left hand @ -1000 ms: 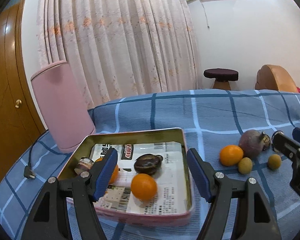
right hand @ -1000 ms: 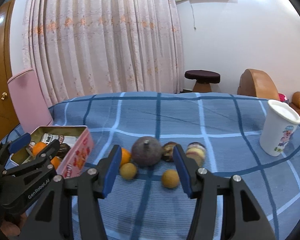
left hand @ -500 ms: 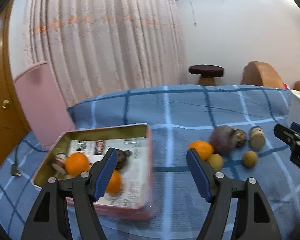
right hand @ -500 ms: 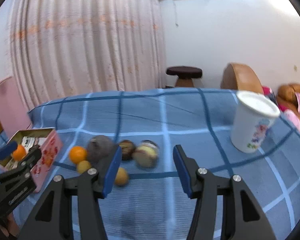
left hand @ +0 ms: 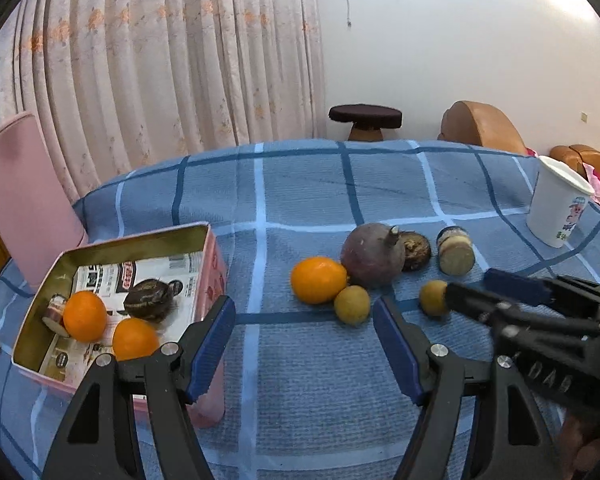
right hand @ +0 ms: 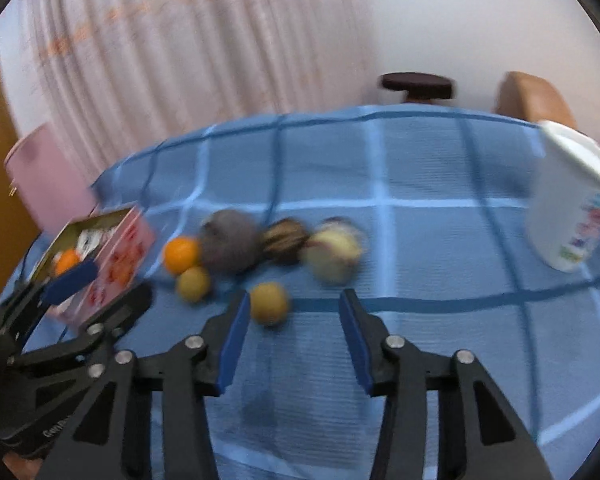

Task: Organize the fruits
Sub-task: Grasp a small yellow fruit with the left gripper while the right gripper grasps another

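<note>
Fruits [left hand: 318, 280] loose on cloth, left gripper [left hand: 304, 334] wide, empty, right gripper [right hand: 292, 334] just narrowing, nothing gripped

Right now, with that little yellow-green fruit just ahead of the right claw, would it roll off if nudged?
Probably: the small yellow-green fruit looks round and sits loose on the flat blue checked cloth. It seems light and firm, so the right claw, jaws just narrowing, may pinch it easily.

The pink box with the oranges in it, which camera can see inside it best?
The left wrist view. It looks down into the pink box, sharp enough to show two oranges, a dark fruit and printed paper inside. The right wrist view is blurred and catches the box from the side, partly behind the left claw.
</note>
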A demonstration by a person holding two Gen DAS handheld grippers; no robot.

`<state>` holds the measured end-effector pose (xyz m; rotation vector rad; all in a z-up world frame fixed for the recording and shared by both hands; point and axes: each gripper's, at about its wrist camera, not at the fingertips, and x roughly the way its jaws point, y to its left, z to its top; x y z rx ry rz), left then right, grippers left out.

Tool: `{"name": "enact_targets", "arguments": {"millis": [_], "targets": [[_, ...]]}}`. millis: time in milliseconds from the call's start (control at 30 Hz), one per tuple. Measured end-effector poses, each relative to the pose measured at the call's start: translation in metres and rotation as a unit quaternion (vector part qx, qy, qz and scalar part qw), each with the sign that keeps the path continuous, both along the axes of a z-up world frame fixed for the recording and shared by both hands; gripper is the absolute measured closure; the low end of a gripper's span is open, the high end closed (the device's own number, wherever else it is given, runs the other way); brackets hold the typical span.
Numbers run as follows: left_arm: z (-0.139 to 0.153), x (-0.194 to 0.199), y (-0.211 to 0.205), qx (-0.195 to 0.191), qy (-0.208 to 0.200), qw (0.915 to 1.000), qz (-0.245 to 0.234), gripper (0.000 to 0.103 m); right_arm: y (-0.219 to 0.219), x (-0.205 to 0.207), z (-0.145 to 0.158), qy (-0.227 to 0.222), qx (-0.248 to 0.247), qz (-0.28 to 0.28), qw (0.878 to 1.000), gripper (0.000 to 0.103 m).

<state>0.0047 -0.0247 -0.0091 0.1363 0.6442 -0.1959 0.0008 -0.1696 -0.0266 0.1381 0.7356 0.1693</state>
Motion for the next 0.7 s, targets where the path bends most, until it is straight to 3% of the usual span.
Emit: {"name": "enact_targets", "arguments": {"millis": [233, 267, 433, 533, 700], "targets": [[-0.005, 0.005, 0.006, -0.009, 0.016, 0.9998, 0.006, 0.031, 0.011, 0.023, -0.016, 0.054, 0.005, 0.026, 0.998, 0.066], [-0.006, 0.004, 0.005, -0.006, 0.015, 0.9998, 0.006, 0.031, 0.011, 0.022, -0.016, 0.052, 0.003, 0.026, 0.998, 0.074], [-0.006, 0.003, -0.002, 0.002, 0.014, 0.9999, -0.008, 0.031, 0.014, 0.017, -0.013, 0.047, -0.03, 0.017, 0.998, 0.074], [-0.008, 0.006, -0.009, -0.005, 0.027, 0.9993, -0.024, 0.033, 0.001, 0.011, -0.005, 0.024, -0.025, -0.013, 0.999, 0.074], [-0.017, 0.019, -0.028, -0.012, 0.07, 0.9963, -0.049, 0.059, -0.017, 0.001, 0.012, -0.014, -0.017, -0.048, 0.999, 0.074]]}}
